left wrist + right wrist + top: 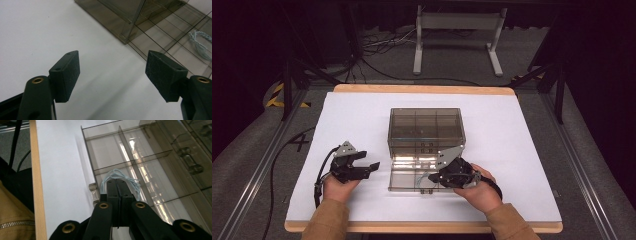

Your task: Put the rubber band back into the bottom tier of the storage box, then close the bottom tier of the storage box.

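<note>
jaws, right gripper (pixel 116 181): pressed together, pinching a small bundle of pale blue cord (pixel 117 175) whose loops bulged out on both sides of the tips. i read the grip as closed on the cord, with no gap between the pads.

jaws, left gripper (pixel 113 68): spread wide, nothing between them, white surface under the gap.

item, cord: located in a front compartment of the open lid tray (pixel 404 175), which lay flat on the bench in front of the box. in the left gripper view i saw the same cord (pixel 200 43) lying on the divided tray floor at the far right.

item, smoked transparent box (pixel 426 127): stood near the middle of the bench, with inner dividers visible through the top; the lid tray was joined to its near side. a small clear latch (pixel 93 192) sat on the tray's near edge, just beside the right gripper's tips.

item, bench (pixel 352 115): white top with a wooden rim.

position, left gripper (pixel 357 165): in the high view, i saw it held to the left of the tray, apart from it, angled toward the box.

position, right gripper (pixel 452 172): in the high view, over the right part of the tray, held in a hand with a tan sleeve (pixel 512 225).
</note>
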### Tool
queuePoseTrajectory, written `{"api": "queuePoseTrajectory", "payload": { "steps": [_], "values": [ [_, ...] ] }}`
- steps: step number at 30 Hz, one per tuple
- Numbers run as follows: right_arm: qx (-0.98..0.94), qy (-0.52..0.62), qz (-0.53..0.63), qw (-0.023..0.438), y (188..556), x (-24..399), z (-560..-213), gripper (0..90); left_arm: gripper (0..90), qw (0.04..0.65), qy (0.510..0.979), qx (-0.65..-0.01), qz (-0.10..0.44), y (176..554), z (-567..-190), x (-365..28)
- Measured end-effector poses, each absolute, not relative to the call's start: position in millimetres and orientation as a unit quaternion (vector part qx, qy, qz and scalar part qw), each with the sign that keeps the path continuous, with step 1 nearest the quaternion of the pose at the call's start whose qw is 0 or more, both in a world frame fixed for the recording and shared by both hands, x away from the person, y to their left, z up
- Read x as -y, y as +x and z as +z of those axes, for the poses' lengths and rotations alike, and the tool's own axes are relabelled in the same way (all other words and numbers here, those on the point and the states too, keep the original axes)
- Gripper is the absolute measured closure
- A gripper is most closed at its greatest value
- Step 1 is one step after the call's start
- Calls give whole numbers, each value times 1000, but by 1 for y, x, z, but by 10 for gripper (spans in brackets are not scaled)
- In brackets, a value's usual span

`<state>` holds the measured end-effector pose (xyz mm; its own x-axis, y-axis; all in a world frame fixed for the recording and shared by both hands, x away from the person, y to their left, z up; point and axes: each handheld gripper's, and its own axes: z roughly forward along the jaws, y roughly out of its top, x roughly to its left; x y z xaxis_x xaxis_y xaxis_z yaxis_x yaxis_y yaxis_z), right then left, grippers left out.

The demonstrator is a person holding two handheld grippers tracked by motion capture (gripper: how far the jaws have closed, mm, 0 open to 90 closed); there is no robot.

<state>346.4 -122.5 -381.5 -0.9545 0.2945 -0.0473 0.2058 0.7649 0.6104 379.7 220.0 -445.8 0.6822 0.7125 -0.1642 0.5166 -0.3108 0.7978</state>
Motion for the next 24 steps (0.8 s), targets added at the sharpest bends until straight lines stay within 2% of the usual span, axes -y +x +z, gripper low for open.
{"api": "queuePoseTrajectory", "payload": {
  "steps": [24],
  "values": [
    [-963, 74, 258, 22, 337, 104, -399, 900, 285, 445, 804, -380, 108, 380, -446, -219]
  ]
}}
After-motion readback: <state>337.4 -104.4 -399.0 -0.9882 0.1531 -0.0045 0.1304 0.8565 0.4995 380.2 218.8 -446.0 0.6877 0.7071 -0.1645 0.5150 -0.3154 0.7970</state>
